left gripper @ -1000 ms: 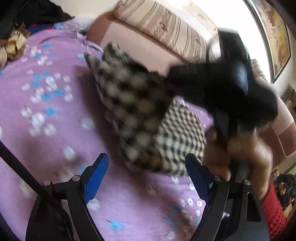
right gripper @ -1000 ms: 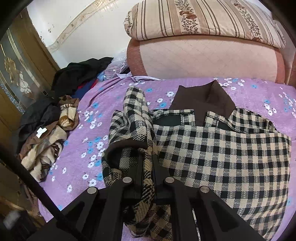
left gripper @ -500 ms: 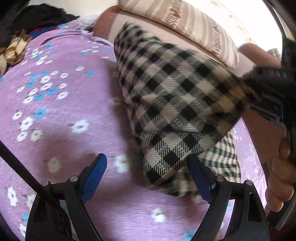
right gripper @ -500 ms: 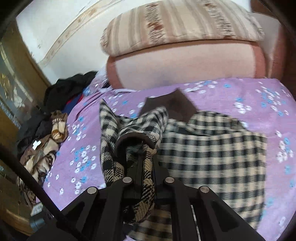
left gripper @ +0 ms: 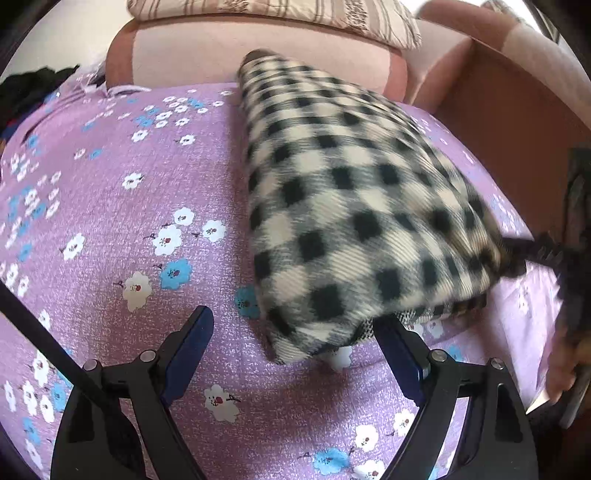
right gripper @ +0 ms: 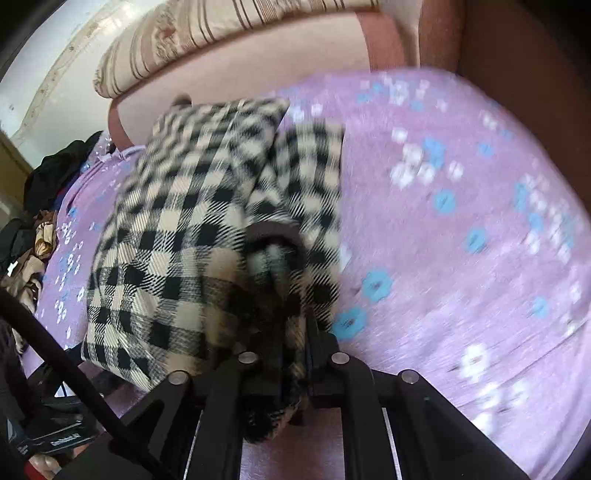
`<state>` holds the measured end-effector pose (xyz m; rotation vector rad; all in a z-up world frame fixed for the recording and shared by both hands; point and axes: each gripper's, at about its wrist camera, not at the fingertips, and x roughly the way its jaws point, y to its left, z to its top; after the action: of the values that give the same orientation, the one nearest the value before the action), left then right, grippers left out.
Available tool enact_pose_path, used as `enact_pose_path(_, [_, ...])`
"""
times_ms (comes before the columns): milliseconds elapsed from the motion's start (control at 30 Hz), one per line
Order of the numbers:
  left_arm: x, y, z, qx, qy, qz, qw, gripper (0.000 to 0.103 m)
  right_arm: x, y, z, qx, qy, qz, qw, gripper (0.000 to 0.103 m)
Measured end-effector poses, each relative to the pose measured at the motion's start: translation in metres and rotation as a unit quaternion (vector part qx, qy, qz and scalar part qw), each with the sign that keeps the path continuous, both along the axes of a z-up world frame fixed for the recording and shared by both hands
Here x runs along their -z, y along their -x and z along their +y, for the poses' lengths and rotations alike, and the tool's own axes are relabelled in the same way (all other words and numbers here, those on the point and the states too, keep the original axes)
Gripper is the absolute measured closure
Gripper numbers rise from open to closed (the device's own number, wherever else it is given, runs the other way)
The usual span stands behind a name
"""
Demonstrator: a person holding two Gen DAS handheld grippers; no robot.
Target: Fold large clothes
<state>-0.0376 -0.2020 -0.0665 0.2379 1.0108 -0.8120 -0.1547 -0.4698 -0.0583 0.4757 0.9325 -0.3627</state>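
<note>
Gripping checked garment (right gripper: 177, 258) with right gripper (right gripper: 293, 350) clenched; our left gripper (left gripper: 295, 354) released, garment corner between its fingers.

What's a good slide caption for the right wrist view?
Right hand-held gripper clamped on a checked garment, carrying it over a purple floral bedsheet.

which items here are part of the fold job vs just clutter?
In the job:
- checked garment, pinched at one end
- right tongs, shut on it
- left tongs, open, holding nothing
- purple floral bedsheet, the folding surface

Lying about:
- clothes pile
- striped bolster
- pink headboard
</note>
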Motion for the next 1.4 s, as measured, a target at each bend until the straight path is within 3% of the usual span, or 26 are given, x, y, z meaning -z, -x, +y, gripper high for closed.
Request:
enact_pose_path(133, [-0.013,0.003,0.007,0.005,0.003,-0.007,1.0000,0.016,-0.034,0.013,-0.013,0.014,0.043,-0.063,0.997,0.081])
enact_pose_path(167, [-0.018,0.003,0.009,0.004,0.005,-0.011,0.9999,0.016,-0.040,0.010,-0.019,0.013,0.042,-0.084,0.996,0.073])
enact_pose_path(200, [-0.022,0.002,0.011,0.001,0.006,-0.014,0.9999,0.016,-0.042,0.005,-0.021,0.010,0.037,-0.089,0.995,0.062])
enact_pose_path(400, [-0.041,-0.016,0.016,-0.030,0.025,-0.022,0.9990,0.016,-0.025,-0.049,-0.045,-0.018,-0.051,-0.109,0.993,0.050])
enact_pose_path(533, [-0.051,-0.029,0.016,-0.056,0.031,-0.025,0.9976,0.016,-0.002,-0.086,-0.045,-0.048,-0.106,-0.108,0.987,0.050])
enact_pose_path(567, [-0.052,-0.033,0.016,-0.060,0.033,-0.024,0.9974,0.016,0.003,-0.092,-0.041,-0.056,-0.118,-0.109,0.985,0.055])
enact_pose_path(600, [-0.053,-0.035,0.015,-0.064,0.034,-0.023,0.9971,0.016,0.007,-0.098,-0.037,-0.069,-0.136,-0.110,0.982,0.079])
enact_pose_path(633, [-0.055,-0.038,0.014,-0.068,0.034,-0.022,0.9969,0.016,0.008,-0.098,-0.035,-0.075,-0.145,-0.111,0.980,0.083])
enact_pose_path(900, [-0.057,-0.033,-0.015,-0.047,0.027,-0.033,0.9979,0.016,-0.035,-0.048,-0.045,-0.043,-0.103,-0.156,0.982,0.089])
enact_pose_path(1000, [-0.043,-0.023,-0.030,-0.030,0.005,-0.031,0.9991,0.016,-0.024,-0.030,-0.059,-0.018,-0.098,-0.133,0.986,0.089])
enact_pose_path(1067, [-0.026,-0.016,-0.041,-0.022,-0.023,-0.027,0.9991,0.016,0.000,-0.026,-0.067,-0.002,-0.113,-0.100,0.989,0.089])
enact_pose_path(1133, [-0.011,-0.013,-0.047,-0.024,-0.044,-0.018,0.9986,0.016,0.017,-0.026,-0.073,0.007,-0.123,-0.079,0.989,0.084])
enact_pose_path(1200, [-0.001,-0.015,-0.049,-0.032,-0.053,-0.004,0.9981,0.016,0.027,-0.023,-0.079,0.019,-0.129,-0.070,0.989,0.059])
enact_pose_path(1333, [-0.020,-0.025,-0.037,-0.037,-0.018,0.014,0.9991,0.018,0.013,0.001,-0.102,0.049,-0.158,-0.117,0.979,0.051])
enact_pose_path(1400, [-0.035,-0.032,-0.030,-0.038,0.010,0.004,0.9992,0.018,0.007,0.013,-0.115,0.073,-0.154,-0.140,0.975,0.038])
